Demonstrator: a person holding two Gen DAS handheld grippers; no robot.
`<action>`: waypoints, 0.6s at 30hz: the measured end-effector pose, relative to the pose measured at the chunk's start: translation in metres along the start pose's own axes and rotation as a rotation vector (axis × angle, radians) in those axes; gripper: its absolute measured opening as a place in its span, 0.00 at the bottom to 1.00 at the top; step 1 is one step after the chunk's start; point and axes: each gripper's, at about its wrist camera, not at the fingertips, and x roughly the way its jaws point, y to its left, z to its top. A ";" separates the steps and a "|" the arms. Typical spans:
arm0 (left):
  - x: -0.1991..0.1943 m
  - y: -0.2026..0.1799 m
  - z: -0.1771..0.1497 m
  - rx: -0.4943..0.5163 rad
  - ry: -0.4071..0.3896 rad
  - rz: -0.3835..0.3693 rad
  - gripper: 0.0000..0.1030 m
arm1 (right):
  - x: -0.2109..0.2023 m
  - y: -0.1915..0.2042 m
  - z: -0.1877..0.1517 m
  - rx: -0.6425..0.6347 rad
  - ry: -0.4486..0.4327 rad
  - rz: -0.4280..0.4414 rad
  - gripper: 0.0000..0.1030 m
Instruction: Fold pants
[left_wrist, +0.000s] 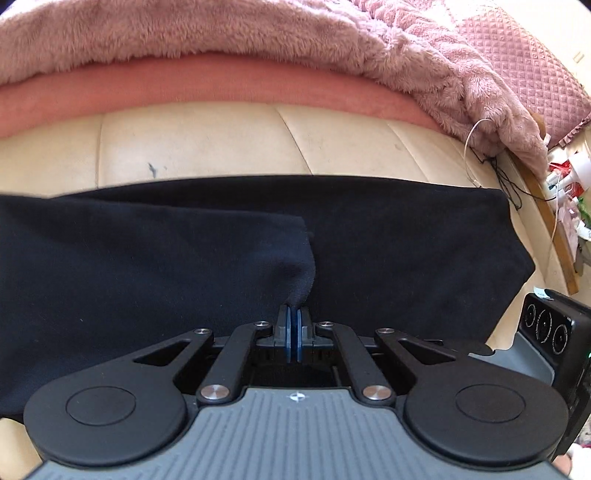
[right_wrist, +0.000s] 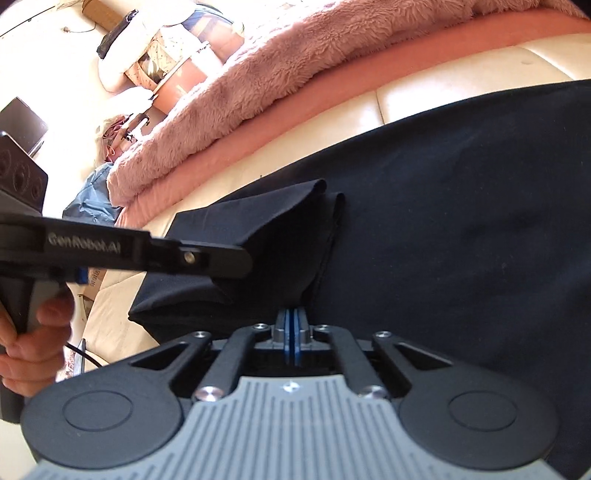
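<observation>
Left wrist view: the black soft-fabric pants (left_wrist: 406, 258) are seen spread flat across a cream padded leather surface (left_wrist: 221, 144), with a folded-over flap lying on the left part and its corner drawn up into the left gripper (left_wrist: 294, 317), whose blue-padded fingers (left_wrist: 289, 332) are pressed together on that pinch of cloth. A fluffy pink blanket (left_wrist: 184, 33) and a salmon-pink sheet edge (left_wrist: 184, 85) are seen along the far side of the cream surface, and a quilted pink cushion (left_wrist: 517, 62) is visible at the upper right (the clutter beyond it is too small to be told). In the right wrist view, the right gripper (right_wrist: 294, 321) is likewise closed, a raised fold of the pants (right_wrist: 461, 221) being clamped between its blue pads (right_wrist: 300, 332). Just beside it, at the left, the left gripper (right_wrist: 225, 260) is seen from the side, held by a person's hand (right_wrist: 37, 339), its black tip reaching into the same lifted fold; both grippers are thus near each other on the garment's near edge.
</observation>
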 end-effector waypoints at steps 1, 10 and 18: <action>0.003 0.000 -0.001 -0.004 0.007 -0.012 0.02 | 0.000 0.001 0.000 -0.007 0.000 -0.004 0.00; 0.010 0.018 -0.009 -0.130 0.058 -0.078 0.23 | -0.005 0.004 0.000 -0.042 0.007 -0.036 0.00; -0.057 0.047 -0.031 -0.095 -0.123 0.023 0.40 | -0.030 -0.007 0.008 0.100 -0.043 -0.001 0.27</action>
